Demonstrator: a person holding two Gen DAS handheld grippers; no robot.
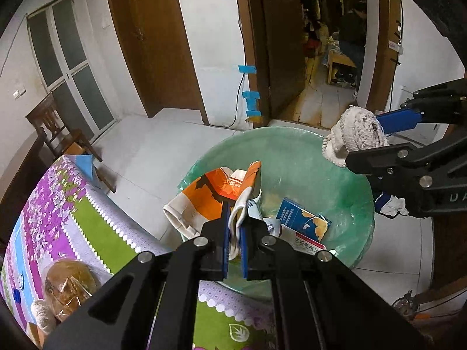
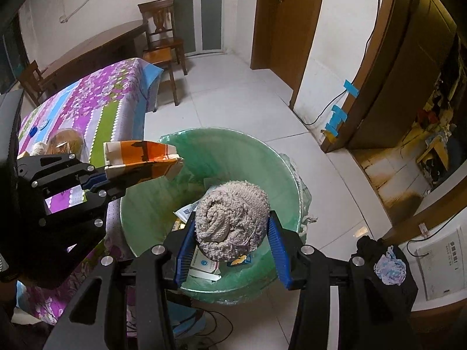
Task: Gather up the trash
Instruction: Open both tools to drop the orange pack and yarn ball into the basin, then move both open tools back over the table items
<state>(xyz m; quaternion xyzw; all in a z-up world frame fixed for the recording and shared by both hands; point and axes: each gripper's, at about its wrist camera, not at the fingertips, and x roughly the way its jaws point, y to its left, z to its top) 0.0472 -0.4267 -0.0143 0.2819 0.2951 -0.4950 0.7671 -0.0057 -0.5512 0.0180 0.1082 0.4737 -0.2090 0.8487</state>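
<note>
**Two tools hold trash over a green-lined bin**

The left tool (image 1: 235,227) is clamped narrow on a crumpled orange-and-white paper wrapper (image 1: 216,192), holding it above the near-left rim of the bin (image 1: 306,145). The right tool (image 2: 230,239) grips a rolled, greyish knitted cloth (image 2: 230,218) between its blue pads, spread fairly wide around it, over the middle of the bin's mouth. Inside the bin lie a blue carton (image 1: 303,217) and other paper packaging. The bin stands on the white tiled floor just beside the table (image 2: 96,99), which wears a purple and green floral cloth. A wooden chair (image 2: 162,43) stands beyond the table's far end.
</note>
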